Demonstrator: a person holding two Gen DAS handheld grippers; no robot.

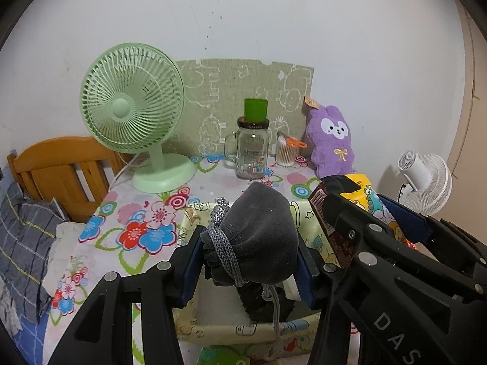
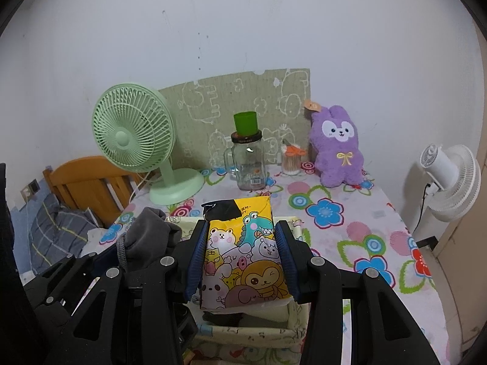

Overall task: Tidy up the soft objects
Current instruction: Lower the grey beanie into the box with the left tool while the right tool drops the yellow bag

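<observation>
Clamped between the left gripper's point(image 1: 248, 261) blue pads: a dark grey velvet drawstring pouch point(image 1: 258, 231) with grey braided cord, bulging and slumped, held just above the pale cartoon-print fabric basket point(image 1: 243, 330). Best lowered straight down before letting go, cord tucked inside the rim. Beside it, over the same basket, the right gripper point(image 2: 242, 261) squeezing a yellow cartoon-animal soft packet point(image 2: 243, 255), glossy, slightly creased.

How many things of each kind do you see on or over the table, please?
Fans: 1, green fan
Plush toys: 1, purple bunny
Glass jars: 2, mug jar, swab jar
Held soft items: 2, grey pouch, cartoon packet
Fabric bins: 1
Total: 7
</observation>
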